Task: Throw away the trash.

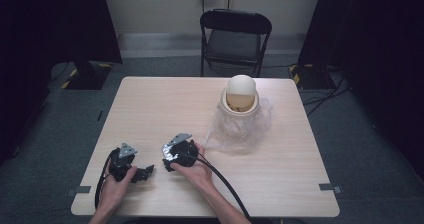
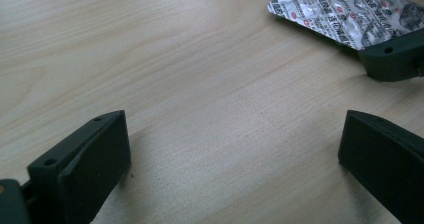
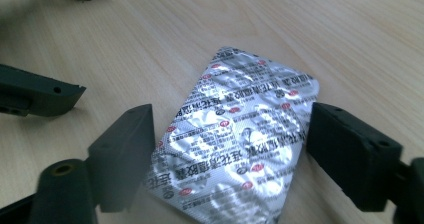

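Observation:
A silver foil blister pack [image 3: 235, 134] printed with red and black text lies on the pale wooden table [image 1: 165, 104]. My right gripper [image 3: 232, 114] straddles it, one black jaw against each long edge, so the jaws are shut on the pack. In the high view the right gripper [image 1: 170, 161] sits low at the table's front centre, held by a hand. My left gripper [image 1: 144, 172] rests just to its left, pointing toward it. In the left gripper view the left gripper [image 2: 235, 119] stands wide open over bare wood, with the blister pack [image 2: 345, 11] beyond it.
A cream container with a domed lid [image 1: 241, 99] stands in a crumpled clear plastic bag [image 1: 235, 131] at the right middle of the table. A black folding chair [image 1: 235, 34] stands behind the far edge. Cables trail from both grippers toward the front edge.

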Demonstrator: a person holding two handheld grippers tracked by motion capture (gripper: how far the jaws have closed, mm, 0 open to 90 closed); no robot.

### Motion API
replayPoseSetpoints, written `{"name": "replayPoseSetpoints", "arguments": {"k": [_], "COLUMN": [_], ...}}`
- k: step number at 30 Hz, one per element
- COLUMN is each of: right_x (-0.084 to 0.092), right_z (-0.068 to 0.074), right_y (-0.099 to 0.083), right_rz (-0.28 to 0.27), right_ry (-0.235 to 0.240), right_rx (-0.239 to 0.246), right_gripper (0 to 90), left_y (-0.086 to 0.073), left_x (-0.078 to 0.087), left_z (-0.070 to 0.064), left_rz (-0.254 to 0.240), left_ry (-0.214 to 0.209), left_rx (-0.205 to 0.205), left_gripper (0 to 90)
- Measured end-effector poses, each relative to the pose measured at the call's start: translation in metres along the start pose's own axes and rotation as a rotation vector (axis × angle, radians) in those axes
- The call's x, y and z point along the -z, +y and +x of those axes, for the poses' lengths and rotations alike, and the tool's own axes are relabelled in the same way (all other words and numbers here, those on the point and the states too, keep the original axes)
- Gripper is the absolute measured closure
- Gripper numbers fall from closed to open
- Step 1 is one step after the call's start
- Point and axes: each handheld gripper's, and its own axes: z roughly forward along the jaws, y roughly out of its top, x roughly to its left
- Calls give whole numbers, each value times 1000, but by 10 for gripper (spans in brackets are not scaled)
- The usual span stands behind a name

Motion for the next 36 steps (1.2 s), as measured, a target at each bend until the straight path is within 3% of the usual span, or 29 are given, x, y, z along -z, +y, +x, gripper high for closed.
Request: {"name": "replayPoseSetpoints", "arguments": {"k": [4, 5, 20, 36], "right_x": [7, 9, 14, 42], "right_z": [-5, -7, -10, -15], "right_y": [-7, -8, -7, -2], "right_rz": [-21, -22, -36, -64], "right_ry": [-7, -13, 5, 48], "right_rx": [-21, -7, -22, -49], "right_gripper": [310, 336, 340, 340], "left_y": [0, 0, 0, 0], "left_x": [0, 0, 0, 0], "left_z": [0, 0, 0, 0], "left_rz": [0, 0, 0, 0], "left_ry": [0, 0, 0, 0], "left_rx": [0, 0, 0, 0], "left_gripper": [0, 0, 0, 0]}}
